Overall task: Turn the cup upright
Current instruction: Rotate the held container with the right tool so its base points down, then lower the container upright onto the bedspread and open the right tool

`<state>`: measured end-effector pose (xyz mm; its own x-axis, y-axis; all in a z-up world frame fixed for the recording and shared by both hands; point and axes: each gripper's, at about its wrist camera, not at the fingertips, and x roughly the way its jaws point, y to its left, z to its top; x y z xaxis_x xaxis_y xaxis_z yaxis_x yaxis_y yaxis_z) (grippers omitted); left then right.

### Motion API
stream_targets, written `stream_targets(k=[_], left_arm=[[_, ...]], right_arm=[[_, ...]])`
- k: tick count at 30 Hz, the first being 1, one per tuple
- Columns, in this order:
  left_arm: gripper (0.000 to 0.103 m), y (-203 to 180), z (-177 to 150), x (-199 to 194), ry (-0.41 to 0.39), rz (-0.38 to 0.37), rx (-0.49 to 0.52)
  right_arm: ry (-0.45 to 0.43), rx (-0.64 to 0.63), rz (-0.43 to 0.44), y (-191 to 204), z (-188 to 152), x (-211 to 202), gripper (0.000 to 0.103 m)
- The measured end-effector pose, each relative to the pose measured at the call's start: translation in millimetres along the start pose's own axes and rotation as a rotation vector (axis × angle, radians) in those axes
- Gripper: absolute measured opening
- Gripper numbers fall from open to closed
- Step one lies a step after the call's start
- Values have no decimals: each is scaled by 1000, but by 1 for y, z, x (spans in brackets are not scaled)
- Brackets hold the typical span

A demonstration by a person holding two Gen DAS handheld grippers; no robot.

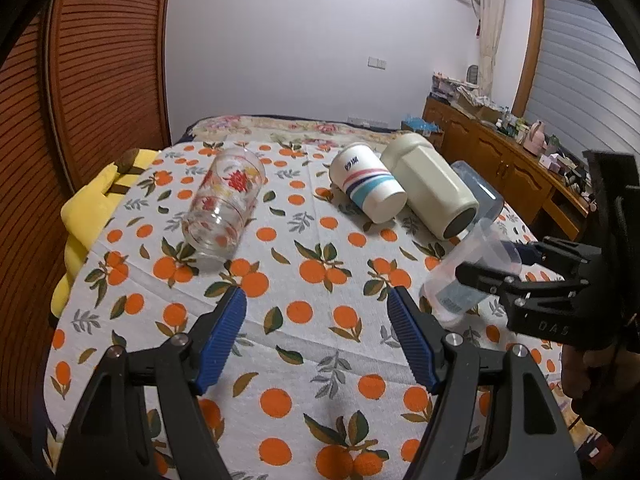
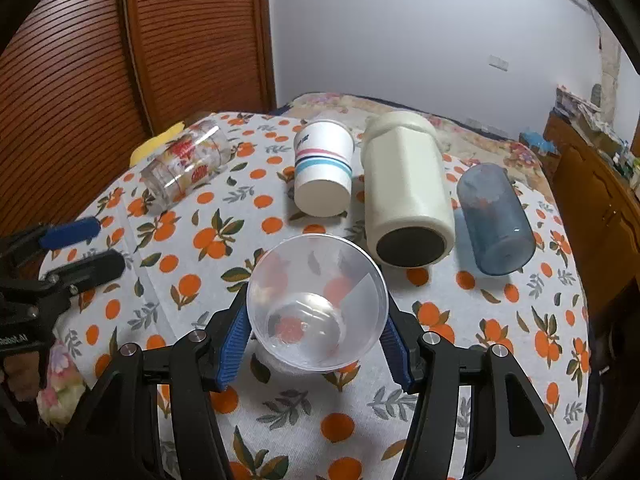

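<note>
Orange-printed white cloth (image 2: 500, 344) covers the table, and five cups are spread across it. Farthest left lies a clear glass tumbler with red and yellow flower prints (image 2: 186, 164), on its side with its base toward the cameras, close to the cloth's left edge where a yellow cushion (image 1: 86, 216) shows beyond it. The left gripper (image 1: 316, 312) hovers over bare cloth in front of this tumbler, its blue ribbed pads (image 1: 222, 340) spread wide with nothing between them.

Next comes a white paper cup with pink, blue and navy stripes (image 2: 323, 168), also on its side, base facing forward. Just beside it on the right lies a large cream plastic cup with a dark base (image 2: 406, 192), tipped over the same way. Right of that, nearly touching, a translucent blue plastic cup (image 2: 494, 218) lies on its side too.

In front of the cream cup, the clear plastic cup (image 2: 318, 308) sits between the fingers of the right gripper (image 2: 316, 336). The blue pads (image 2: 236, 340) press against its wall on both sides, so the jaws are closed on it at the cup's width. Its mouth faces the right wrist camera; from the left wrist camera it appears tilted, lifted off or barely near the cloth, I cannot tell which. A wooden louvred door (image 2: 168, 40) stands behind the table on the left.
</note>
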<state>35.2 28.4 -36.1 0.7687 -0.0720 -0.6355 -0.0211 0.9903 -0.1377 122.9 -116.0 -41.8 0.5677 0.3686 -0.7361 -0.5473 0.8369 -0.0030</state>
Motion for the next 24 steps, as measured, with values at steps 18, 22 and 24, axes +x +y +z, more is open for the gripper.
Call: stream_targets(k=[18, 22, 24], left_arm=[[77, -9, 8, -23, -118, 28, 40], [81, -16, 10, -23, -124, 47, 59], [82, -21, 11, -24, -127, 46, 66]], right_arm=[[-63, 68, 82, 3, -6, -21, 73], [-103, 100, 79, -1, -10, -34, 76], [-133, 121, 68, -5, -12, -42, 78]])
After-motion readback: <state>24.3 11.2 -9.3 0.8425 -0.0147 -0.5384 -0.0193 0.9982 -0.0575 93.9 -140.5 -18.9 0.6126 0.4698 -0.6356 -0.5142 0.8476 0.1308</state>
